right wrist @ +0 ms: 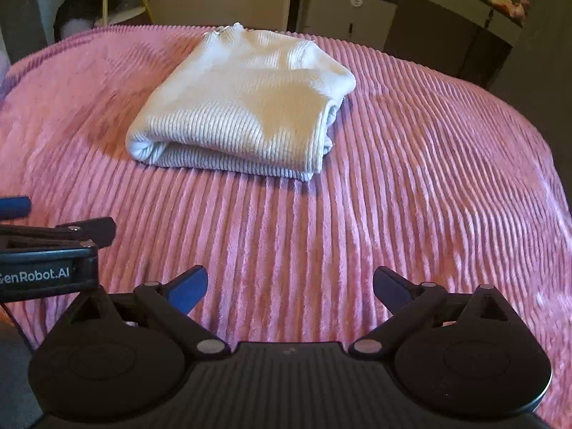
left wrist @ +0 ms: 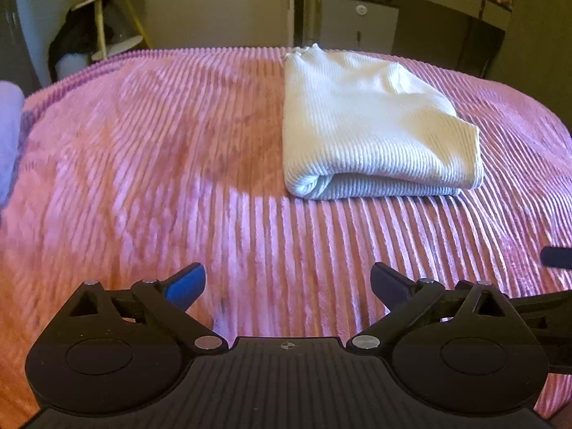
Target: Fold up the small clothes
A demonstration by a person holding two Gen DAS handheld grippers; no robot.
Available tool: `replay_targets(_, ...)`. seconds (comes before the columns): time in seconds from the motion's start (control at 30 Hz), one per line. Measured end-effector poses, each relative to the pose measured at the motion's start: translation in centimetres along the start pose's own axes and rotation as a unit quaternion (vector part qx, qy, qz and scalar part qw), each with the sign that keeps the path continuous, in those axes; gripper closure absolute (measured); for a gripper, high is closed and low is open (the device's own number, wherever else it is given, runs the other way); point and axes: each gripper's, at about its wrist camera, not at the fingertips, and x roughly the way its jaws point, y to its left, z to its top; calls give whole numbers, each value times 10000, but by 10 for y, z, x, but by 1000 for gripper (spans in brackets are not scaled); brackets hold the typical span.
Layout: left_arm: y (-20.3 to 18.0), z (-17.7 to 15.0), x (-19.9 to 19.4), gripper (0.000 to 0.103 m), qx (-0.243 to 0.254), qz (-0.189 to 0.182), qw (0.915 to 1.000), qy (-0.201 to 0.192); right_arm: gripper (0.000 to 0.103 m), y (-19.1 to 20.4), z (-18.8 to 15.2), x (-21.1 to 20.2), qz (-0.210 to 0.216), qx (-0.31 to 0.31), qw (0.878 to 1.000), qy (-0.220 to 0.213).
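The big pink ribbed blanket covers the bed. The white ribbed knit top lies folded on it, near the far edge. The left gripper and right gripper hang wide apart, holding nothing. This fold looks done. Next comes another garment.

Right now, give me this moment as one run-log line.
garment: white ribbed garment folded, lying on pink bedspread | left gripper: open, empty | right gripper: open, empty | contact: none
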Motion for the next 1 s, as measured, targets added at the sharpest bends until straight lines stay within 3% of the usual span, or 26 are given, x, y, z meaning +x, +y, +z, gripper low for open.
replay_targets(0.1, -2, 3, -1, 1, 144, 176, 9997, 6, 4, 0, 6, 3, -180, -100, 9997, 115)
replay_targets(0.4, 0, 7, 2, 1, 179, 332, 9991, 177, 4, -6, 15, 3, -20, 80, 9999, 99)
replay_targets(1.0, -7, 11, 12, 1, 286, 352, 9985, 311, 4, -15, 18, 17, 51, 311, 9992, 262)
